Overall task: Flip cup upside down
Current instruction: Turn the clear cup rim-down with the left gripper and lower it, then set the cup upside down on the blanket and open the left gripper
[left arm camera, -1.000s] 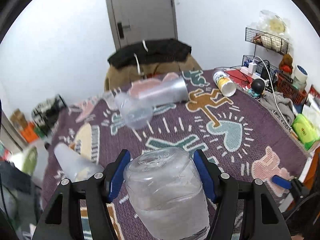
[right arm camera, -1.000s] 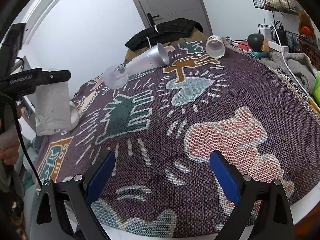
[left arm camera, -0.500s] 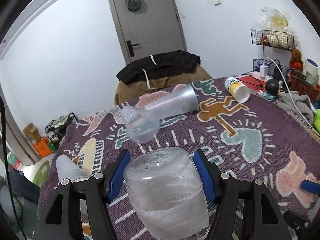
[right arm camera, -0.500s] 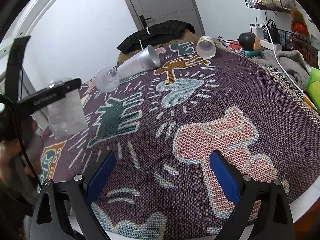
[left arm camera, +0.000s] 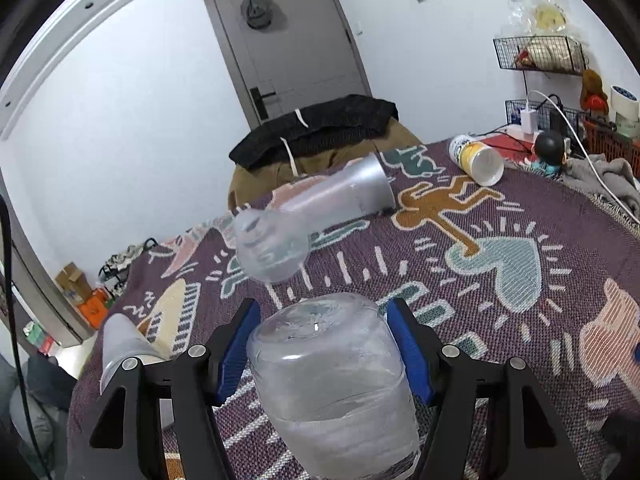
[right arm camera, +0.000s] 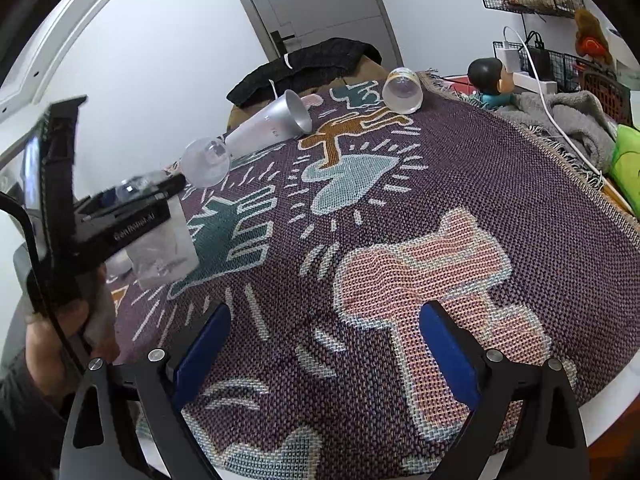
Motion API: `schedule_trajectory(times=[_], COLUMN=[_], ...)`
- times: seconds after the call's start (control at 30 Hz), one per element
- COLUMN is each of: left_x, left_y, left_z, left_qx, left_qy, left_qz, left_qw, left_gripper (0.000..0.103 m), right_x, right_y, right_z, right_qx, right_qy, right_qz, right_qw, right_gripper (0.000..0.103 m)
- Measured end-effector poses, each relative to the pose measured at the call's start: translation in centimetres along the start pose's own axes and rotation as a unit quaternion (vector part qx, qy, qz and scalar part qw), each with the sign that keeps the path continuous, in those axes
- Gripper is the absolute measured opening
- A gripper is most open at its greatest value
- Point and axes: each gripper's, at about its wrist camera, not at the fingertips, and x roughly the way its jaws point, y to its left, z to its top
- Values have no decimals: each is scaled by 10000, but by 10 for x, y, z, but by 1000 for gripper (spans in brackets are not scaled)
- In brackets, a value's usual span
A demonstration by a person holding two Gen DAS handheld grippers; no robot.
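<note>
The left gripper [left arm camera: 322,356] clamps the cup [left arm camera: 332,384], closed end forward; the right gripper [right arm camera: 324,356] hangs open and empty. The slick plastic could slip while turning, or tip on the soft cloth [right arm camera: 460,168].

home room, lived-in: grey door [left arm camera: 296,40] with hat hung on it, jacket-draped chair [left arm camera: 320,136], patterned woven blanket [right arm camera: 440,200] over table, wire wall baskets [left arm camera: 538,54], doll figure [right arm camera: 490,78].

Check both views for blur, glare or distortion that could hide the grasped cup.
Left wrist view: sharp; fisheye bends the door frame; small glare spot on the clear cup in the left tongs. Right wrist view: the rug is sharp, but the cup sits at the warped left edge, partly hidden.
</note>
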Motion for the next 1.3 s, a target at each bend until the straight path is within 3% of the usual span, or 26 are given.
schedule_trajectory(times=[0.27, 0.43, 0.57, 0.6, 0.67, 0.73, 1.3], left_x=[-17, -19, -31, -36, -43, -52, -106], left_y=[3, 9, 2, 2, 6, 12, 70], left_z=[-9, -13, -11, -9, -5, -1, -2], left_qx=[32, -157, 178, 192, 115, 26, -613], left_qy=[209, 635, 506, 473, 385, 239, -312], left_qz=[-255, -758, -711, -755, -875, -902, -817], left_qw=[9995, 9950, 9960, 9958, 9954, 9956, 9943], left_gripper=[67, 66, 70, 74, 92, 97, 103], right_x=[1, 3, 0, -1, -3, -5, -32], right_y=[3, 9, 13, 14, 15, 16, 53], right_z=[-2, -3, -2, -1, 0, 1, 14], right_qx=[-5, -43, -84, -99, -104, -97, -557], right_qy=[46, 103, 88, 77, 59, 45, -119], right_qz=[42, 79, 102, 104, 126, 154, 331], right_qw=[10000, 9999, 9999, 9999, 9998, 9998, 9978], right_gripper=[96, 96, 96, 96, 96, 96, 96])
